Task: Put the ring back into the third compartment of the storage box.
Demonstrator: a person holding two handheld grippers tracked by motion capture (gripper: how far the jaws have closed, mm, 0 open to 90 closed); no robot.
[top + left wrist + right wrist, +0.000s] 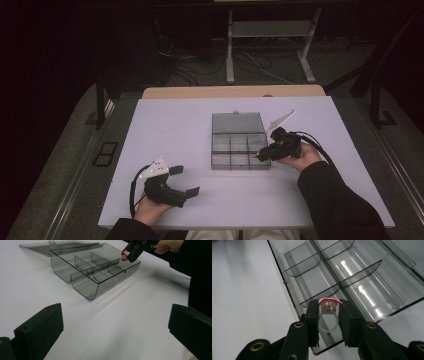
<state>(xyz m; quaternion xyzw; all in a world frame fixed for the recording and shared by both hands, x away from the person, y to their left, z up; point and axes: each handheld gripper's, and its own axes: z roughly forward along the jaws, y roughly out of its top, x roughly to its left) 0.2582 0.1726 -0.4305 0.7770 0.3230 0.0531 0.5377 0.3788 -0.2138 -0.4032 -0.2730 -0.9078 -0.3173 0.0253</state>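
A clear smoky-grey compartment box (pixel 239 165) stands open at the middle of the white table, its lid (pixel 237 122) lying flat behind it. My right gripper (pixel 259 155) hovers over the box's right near compartment, shut on a small toy ring (pixel 328 312) with a red and white top and a pale band. From the left gripper view the ring (pixel 124 256) hangs in the right gripper (pixel 127 254) above the box (pixel 85 286) at its far corner. My left gripper (pixel 186 180) rests near the table's front left, jaws wide open with nothing between them (pixel 116 332).
The box's dividers (pixel 359 271) split it into several compartments, all bare. The white table (pixel 165 130) has free room to the left of the box. Past its far edge are table legs (pixel 230 50) and cables on the floor.
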